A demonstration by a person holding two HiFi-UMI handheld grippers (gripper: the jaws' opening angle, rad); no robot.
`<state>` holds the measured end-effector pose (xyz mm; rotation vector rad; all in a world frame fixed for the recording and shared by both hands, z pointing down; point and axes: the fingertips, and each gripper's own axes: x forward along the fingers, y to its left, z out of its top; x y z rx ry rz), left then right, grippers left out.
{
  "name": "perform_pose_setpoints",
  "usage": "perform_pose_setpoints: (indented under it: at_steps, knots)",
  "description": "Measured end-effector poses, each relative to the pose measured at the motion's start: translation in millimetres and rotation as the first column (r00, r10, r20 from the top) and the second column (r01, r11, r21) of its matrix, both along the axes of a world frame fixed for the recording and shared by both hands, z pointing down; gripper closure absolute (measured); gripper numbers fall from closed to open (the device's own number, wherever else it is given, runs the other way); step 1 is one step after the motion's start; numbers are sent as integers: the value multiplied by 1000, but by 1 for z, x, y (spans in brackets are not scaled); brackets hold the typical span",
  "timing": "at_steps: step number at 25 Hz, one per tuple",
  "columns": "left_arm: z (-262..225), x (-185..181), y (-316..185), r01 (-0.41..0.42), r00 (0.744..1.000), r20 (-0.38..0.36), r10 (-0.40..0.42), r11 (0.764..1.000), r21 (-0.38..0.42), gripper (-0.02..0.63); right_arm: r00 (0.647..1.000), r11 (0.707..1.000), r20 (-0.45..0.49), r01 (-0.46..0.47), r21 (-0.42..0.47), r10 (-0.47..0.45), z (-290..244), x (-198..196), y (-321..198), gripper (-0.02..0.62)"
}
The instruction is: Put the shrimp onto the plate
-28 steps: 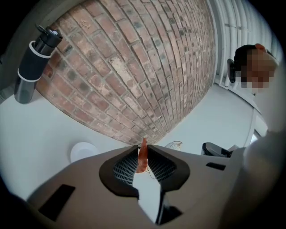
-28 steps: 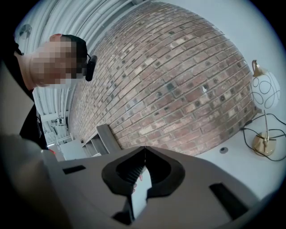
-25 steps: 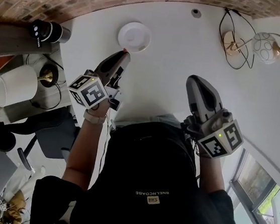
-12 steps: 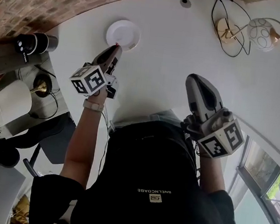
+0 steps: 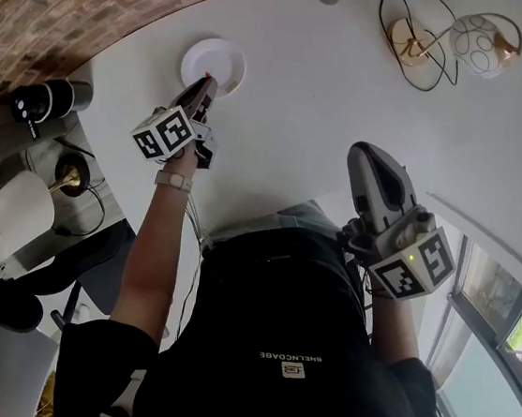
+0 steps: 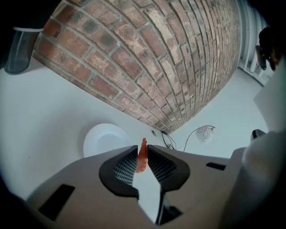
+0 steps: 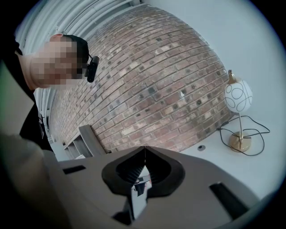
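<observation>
- Over the white tabletop (image 5: 331, 98), just beside the plate (image 5: 219, 54), the left claw (image 5: 206, 83) grips the orange shrimp (image 6: 142, 157).
- The right claw (image 7: 144, 151) is fully closed, jaws touching.

A white table (image 5: 346, 128) bears a white plate (image 5: 213, 58); a globe lamp (image 5: 480, 43) stands well apart.

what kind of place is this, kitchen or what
Probably a living room or office corner rather than a kitchen: a white table against a brick wall, with a globe lamp standing on it.
</observation>
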<state>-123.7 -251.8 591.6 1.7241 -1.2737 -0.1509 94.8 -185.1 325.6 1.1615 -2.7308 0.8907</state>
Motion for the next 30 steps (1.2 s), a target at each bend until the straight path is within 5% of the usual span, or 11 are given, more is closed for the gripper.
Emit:
perform_pose_setpoints:
  at_steps: [15,21,30]
  knots:
    - [53,0,-4,22,996,87,-11,991,-130,540,999,998,-4,-53,-15,53,6,11,-2,592]
    - [60,4,-6,12,999,42,-6,991,-133,540,998,998,-2,-57,-15,57,5,12,-3,592]
    - [68,5,-9,-10,995,99,26,987,-159,540,998,998,1,-60,-16,60,5,12,-4,592]
